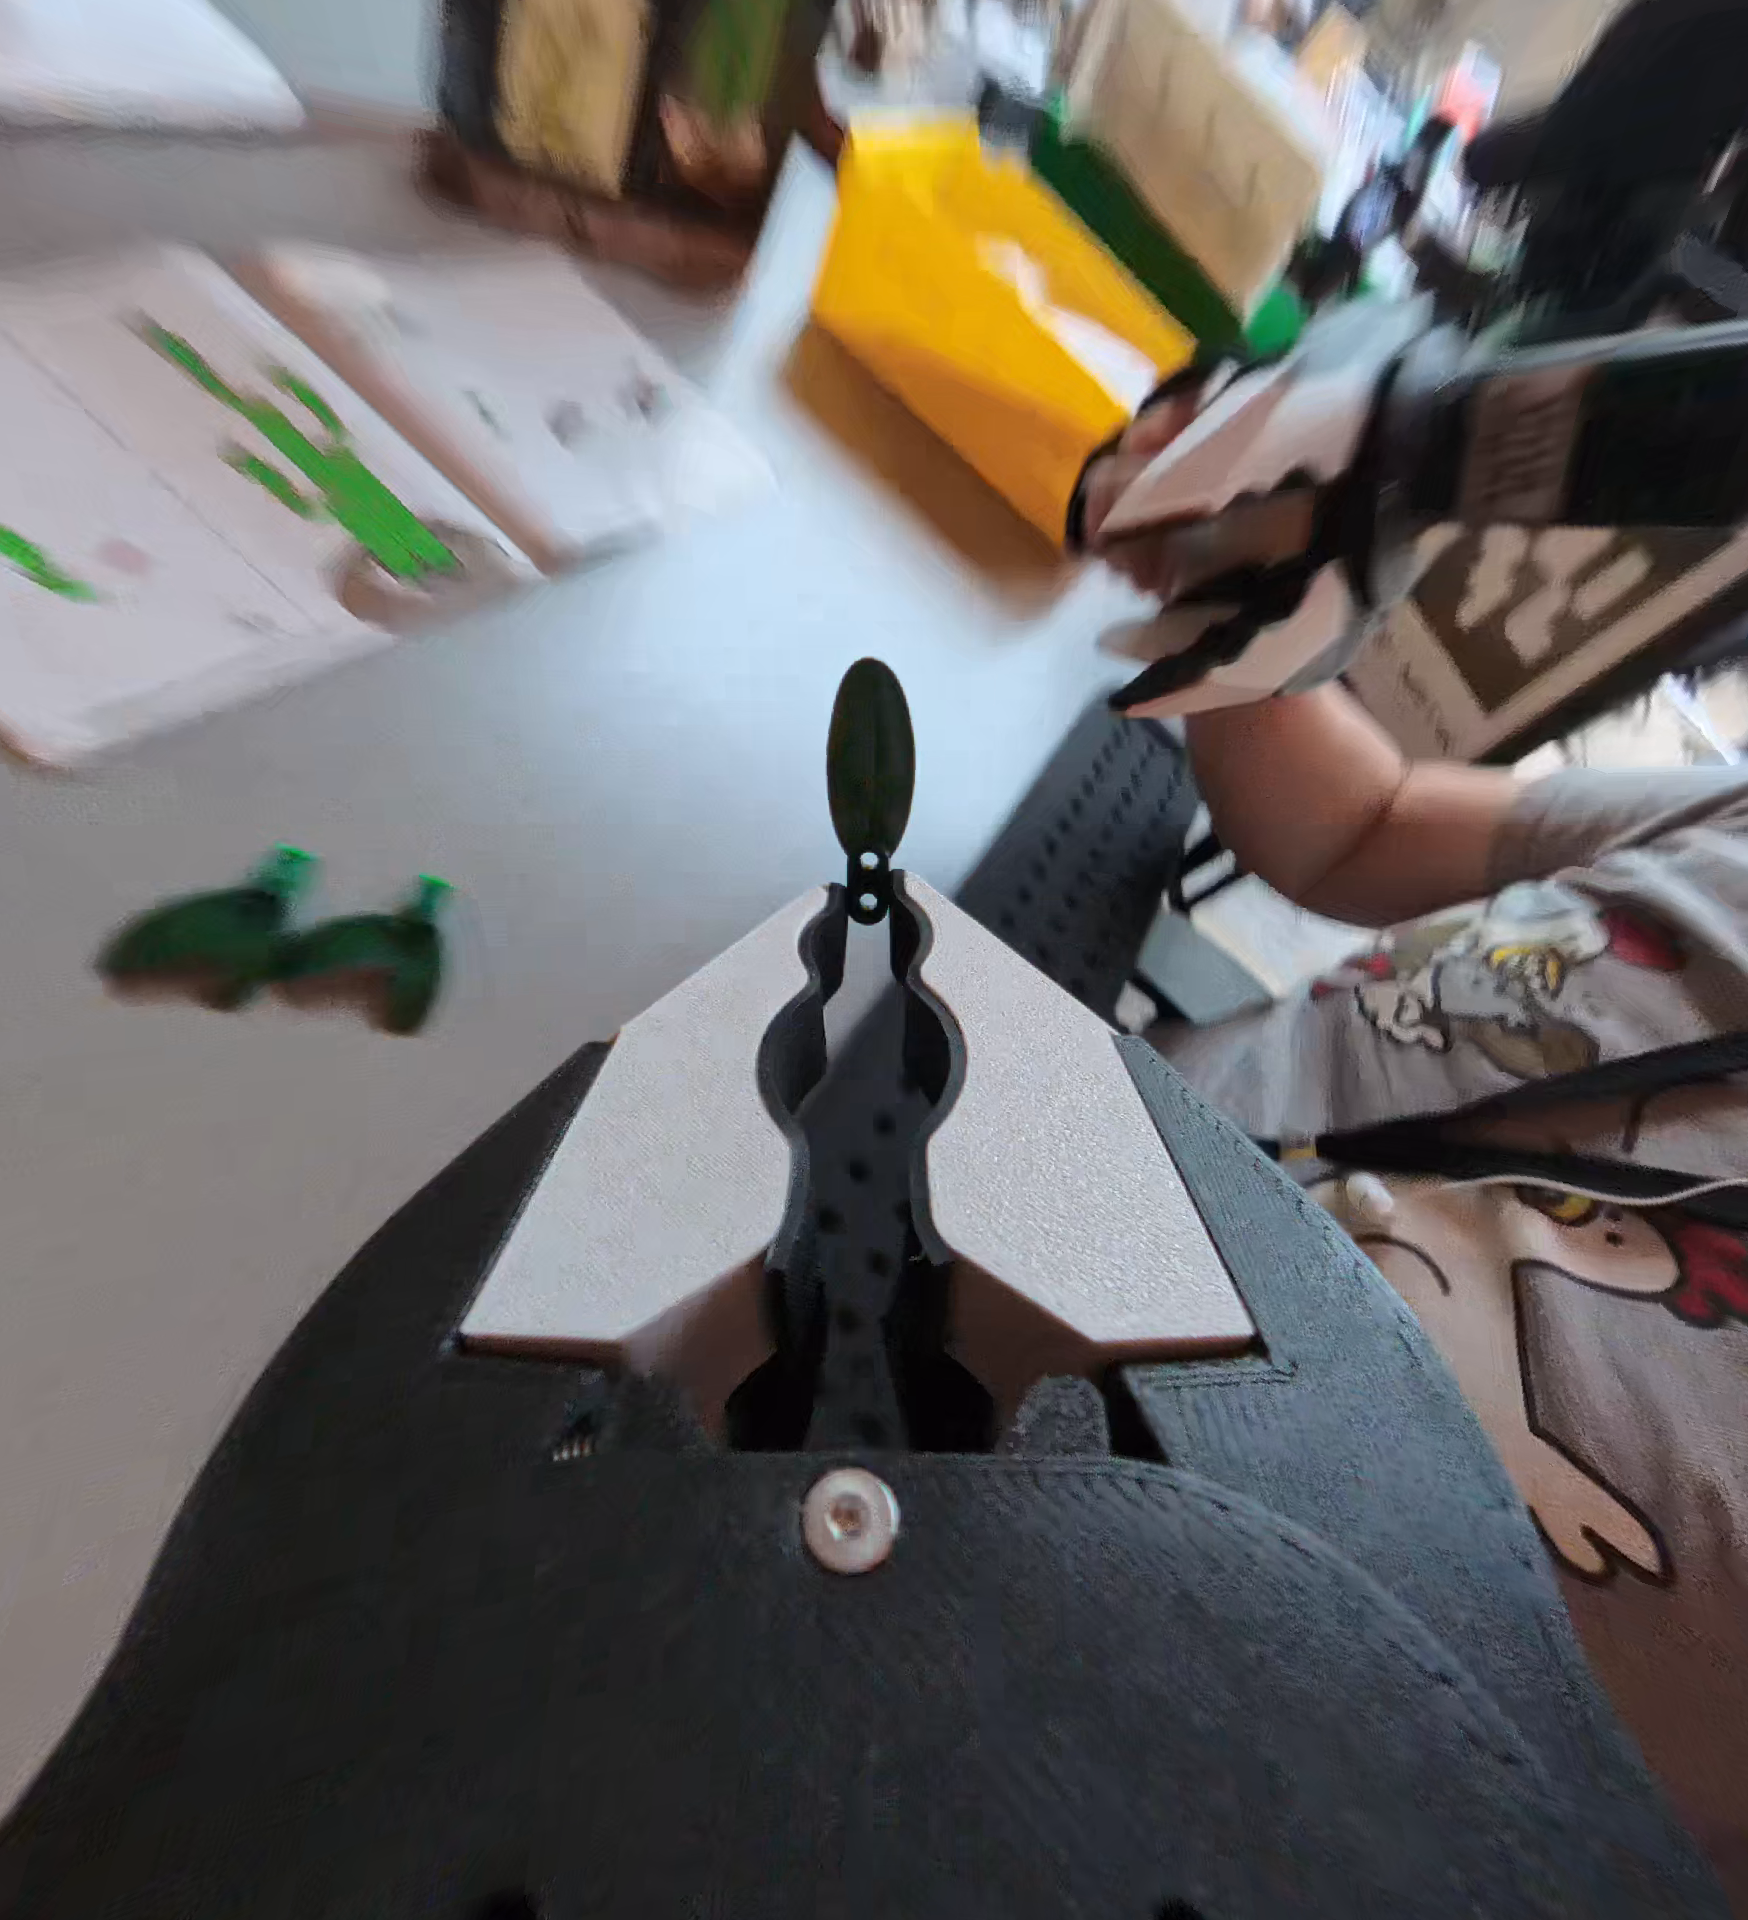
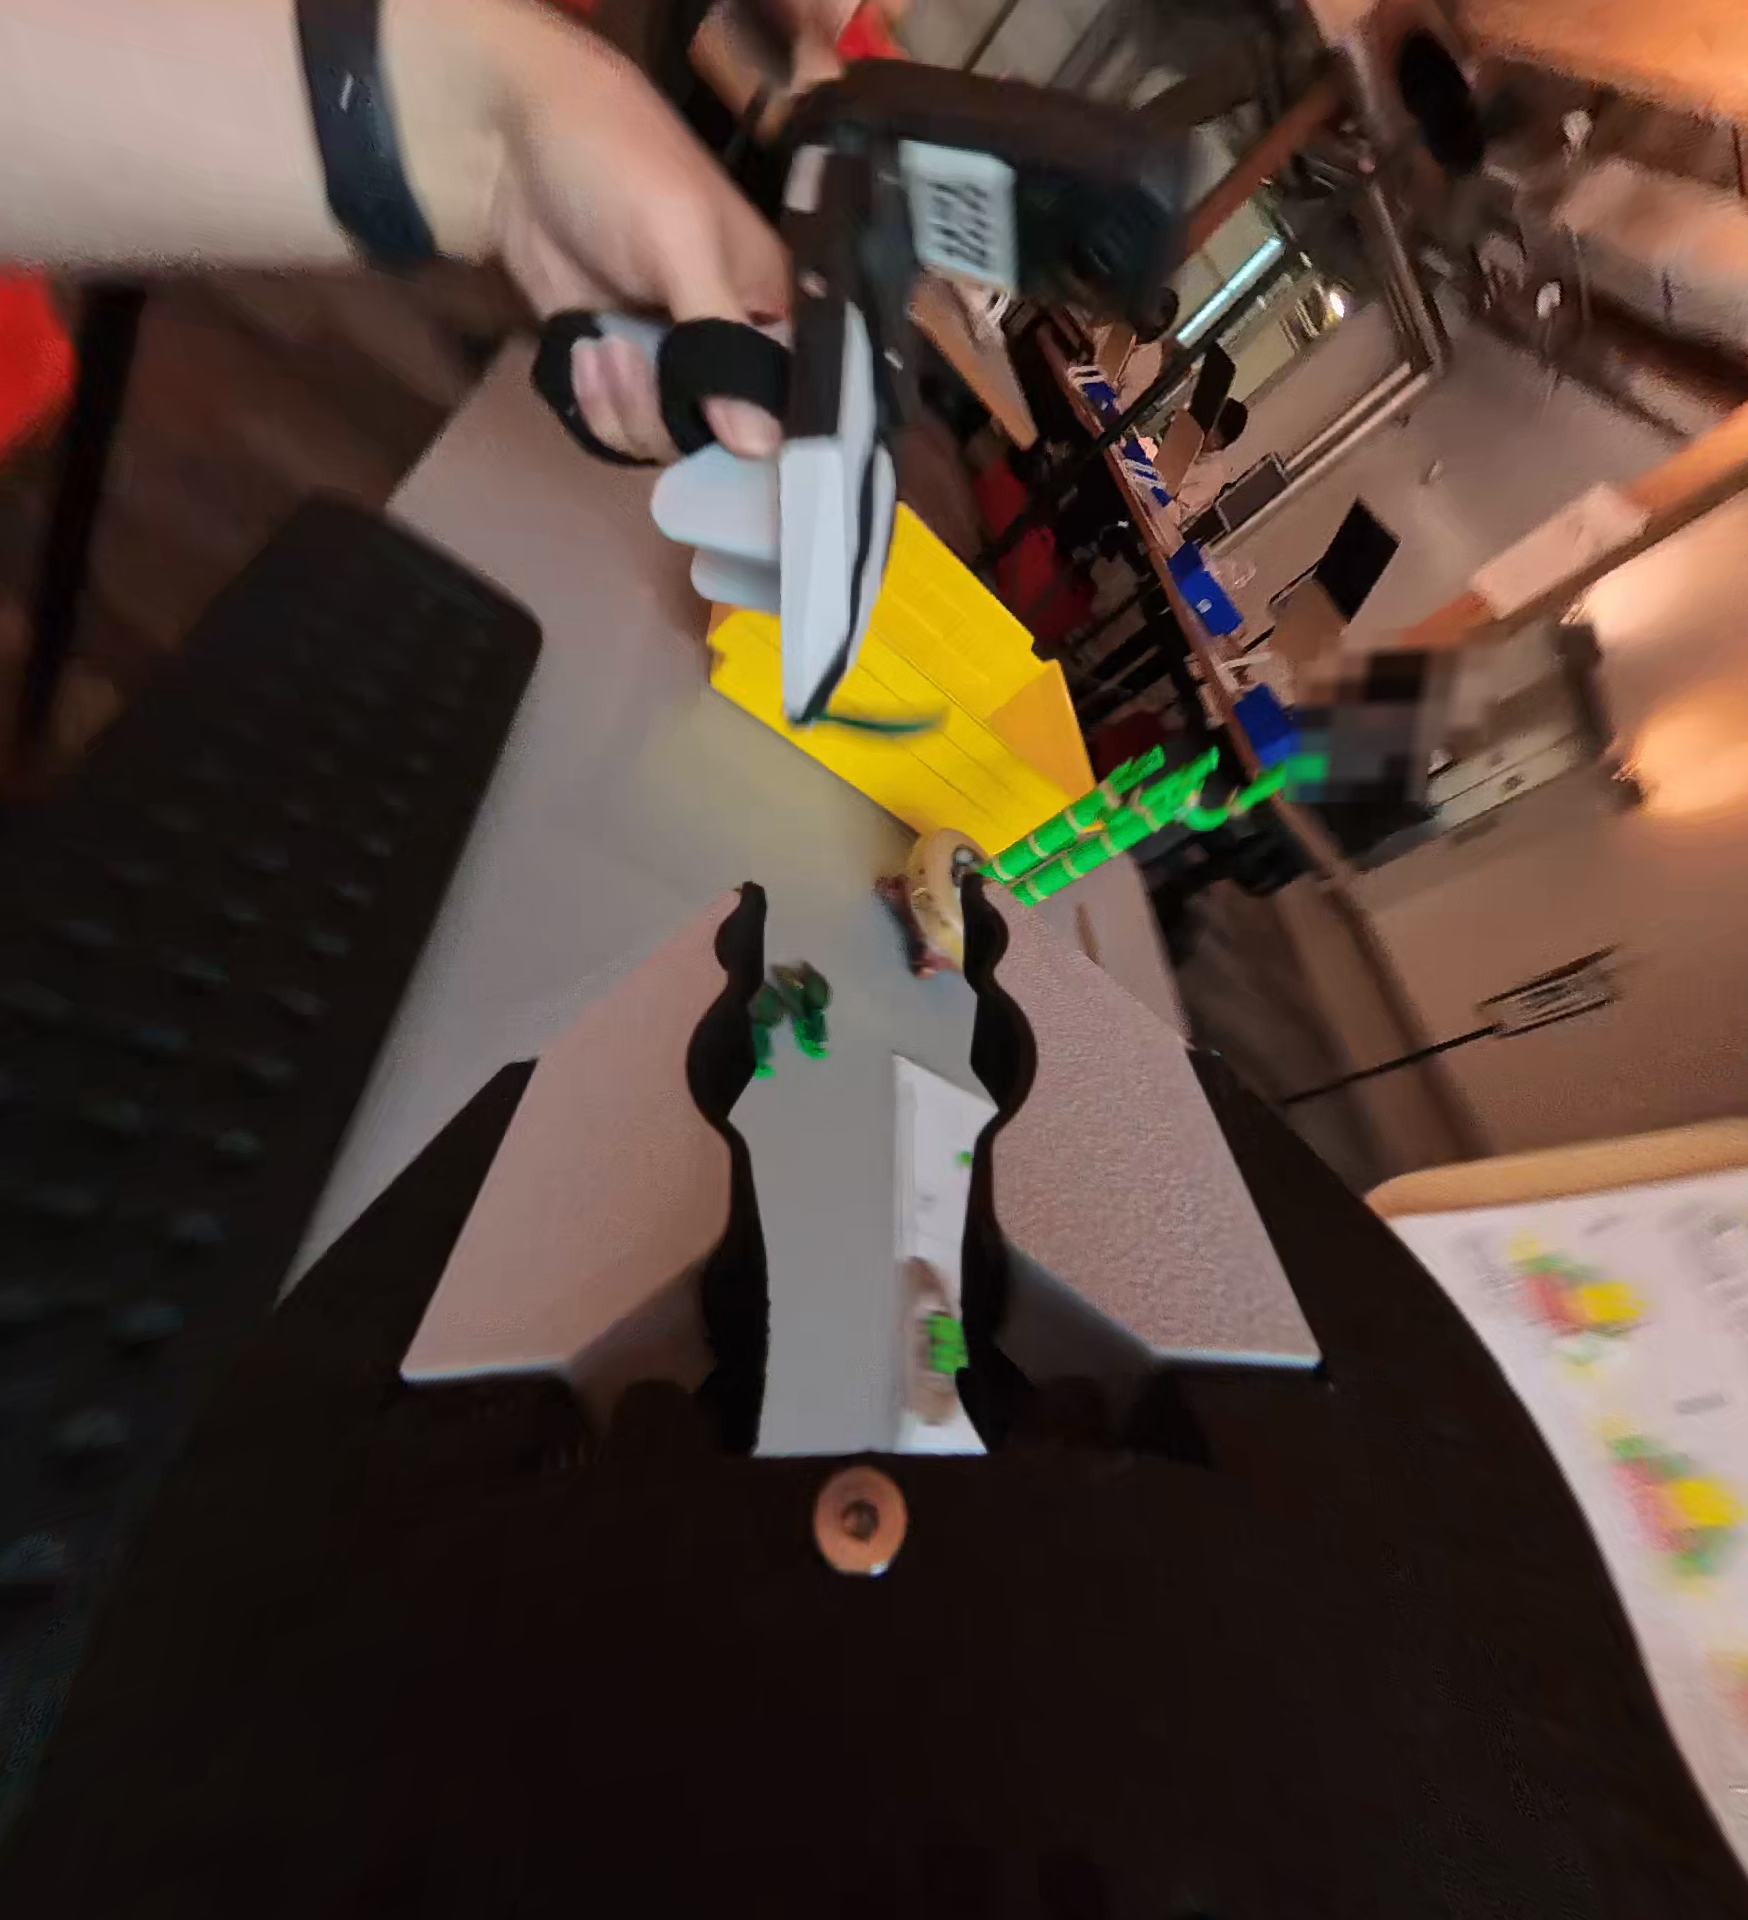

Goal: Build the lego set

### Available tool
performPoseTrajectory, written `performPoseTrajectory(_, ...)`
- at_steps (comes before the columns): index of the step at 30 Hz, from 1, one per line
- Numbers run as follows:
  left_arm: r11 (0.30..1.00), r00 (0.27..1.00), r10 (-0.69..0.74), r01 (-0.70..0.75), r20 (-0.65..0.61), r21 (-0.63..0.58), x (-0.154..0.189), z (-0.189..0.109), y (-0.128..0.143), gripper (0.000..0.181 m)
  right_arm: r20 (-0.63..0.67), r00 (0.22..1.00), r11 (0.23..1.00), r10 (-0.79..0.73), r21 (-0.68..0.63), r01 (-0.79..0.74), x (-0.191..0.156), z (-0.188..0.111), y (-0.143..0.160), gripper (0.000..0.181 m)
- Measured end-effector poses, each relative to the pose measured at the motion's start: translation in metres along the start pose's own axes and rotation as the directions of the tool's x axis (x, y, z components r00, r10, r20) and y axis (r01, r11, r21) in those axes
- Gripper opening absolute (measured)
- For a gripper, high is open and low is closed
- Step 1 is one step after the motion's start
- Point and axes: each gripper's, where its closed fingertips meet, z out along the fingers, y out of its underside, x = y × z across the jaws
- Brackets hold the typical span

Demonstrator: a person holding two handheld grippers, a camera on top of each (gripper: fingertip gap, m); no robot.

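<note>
Pinching apparently dark-green oval leaf piece (image 1: 870,753)

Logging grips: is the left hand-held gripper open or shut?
Shut: the left hand-held gripper pinches the stem of a dark green leaf piece at its tips.

— What was that dark leaf piece (image 1: 870,764) like?

— A slim, dark green oval with a small black two-hole stem at its base, standing upright and pinched by that stem at the left gripper (image 1: 868,902) tips, above the table.

— And the loose pieces?

— Two dark green leaf pieces (image 1: 278,940) lay touching on the white table (blurred, with brighter green ends). Farther off, a bright green bamboo-like stalk assembly (image 2: 1109,821) rose from a tan round base (image 2: 937,883), lying tilted beside the yellow box.
</note>
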Motion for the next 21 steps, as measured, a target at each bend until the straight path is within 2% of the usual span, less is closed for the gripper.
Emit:
performPoseTrajectory(1, 0.996, 1.000, -0.003, 0.005, 0.023, -0.087, 0.006, 0.016, 0.011, 0.006, 0.013, 0.991, 0.989, -0.136, -0.055, 0.137, -0.008, 0.002, -0.007, 0.039)
performPoseTrajectory(3, 0.967, 0.998, 0.030, -0.017, 0.047, -0.255, 0.019, 0.038, 0.033, 0.006, 0.077, 0.932, 0.916, -0.354, -0.172, 0.362, -0.024, 0.005, -0.006, 0.038)
performPoseTrajectory(5, 0.940, 0.999, 0.037, -0.022, 0.036, -0.339, 0.034, 0.051, 0.043, 0.006, 0.124, 0.860, 0.818, -0.495, -0.269, 0.509, -0.031, 0.006, 0.008, 0.037)
performPoseTrajectory(7, 0.921, 0.999, 0.037, -0.023, 0.028, -0.389, 0.043, 0.058, 0.046, 0.006, 0.196, 0.815, 0.762, -0.545, -0.289, 0.579, -0.045, 0.005, 0.021, 0.036)
performPoseTrajectory(9, 0.906, 0.998, 0.053, -0.035, 0.032, -0.422, 0.045, 0.062, 0.047, 0.006, 0.204, 0.797, 0.743, -0.569, -0.288, 0.604, -0.051, 0.006, 0.023, 0.032)
performPoseTrajectory(11, 0.902, 0.998, 0.055, -0.049, 0.002, -0.430, 0.050, 0.067, 0.047, 0.006, 0.210, 0.806, 0.750, -0.553, -0.295, 0.592, -0.055, 0.006, 0.026, 0.012)
performPoseTrajectory(13, 0.906, 0.998, 0.038, -0.054, -0.045, -0.420, 0.057, 0.072, 0.045, 0.006, 0.208, 0.842, 0.786, -0.498, -0.302, 0.540, -0.059, 0.007, 0.032, 0.006)
performPoseTrajectory(15, 0.918, 0.998, 0.051, -0.064, -0.043, -0.391, 0.051, 0.077, 0.042, 0.006, 0.243, 0.894, 0.838, -0.375, -0.323, 0.440, -0.067, 0.003, 0.047, 0.000)
performPoseTrajectory(16, 0.931, 0.996, 0.063, -0.079, -0.056, -0.357, 0.049, 0.079, 0.037, 0.006, 0.206, 0.938, 0.887, -0.278, -0.320, 0.333, -0.065, 0.002, 0.051, 0.000)
performPoseTrajectory(17, 0.945, 0.996, 0.072, -0.084, -0.050, -0.316, 0.045, 0.079, 0.031, 0.008, 0.189, 0.975, 0.935, -0.121, -0.309, 0.176, -0.066, 0.000, 0.056, 0.000)
performPoseTrajectory(18, 0.963, 0.996, 0.087, -0.085, -0.001, -0.256, 0.034, 0.077, 0.023, 0.023, 0.173, 0.980, 0.952, 0.096, -0.302, -0.040, -0.066, 0.000, 0.063, 0.000)
performPoseTrajectory(19, 0.980, 0.990, 0.109, -0.093, 0.085, -0.174, 0.019, 0.072, 0.011, 0.038, 0.169, 0.922, 0.910, 0.347, -0.300, -0.287, -0.066, 0.001, 0.073, 0.000)
performPoseTrajectory(20, 0.991, 0.975, 0.125, -0.114, 0.181, -0.074, 0.004, 0.063, 0.000, 0.043, 0.183, 0.779, 0.787, 0.600, -0.310, -0.534, -0.067, 0.003, 0.083, 0.000)
performPoseTrajectory(21, 0.989, 0.955, 0.132, -0.143, 0.264, 0.025, -0.008, 0.052, -0.010, 0.049, 0.192, 0.565, 0.595, 0.802, -0.337, -0.730, -0.067, 0.004, 0.093, 0.000)
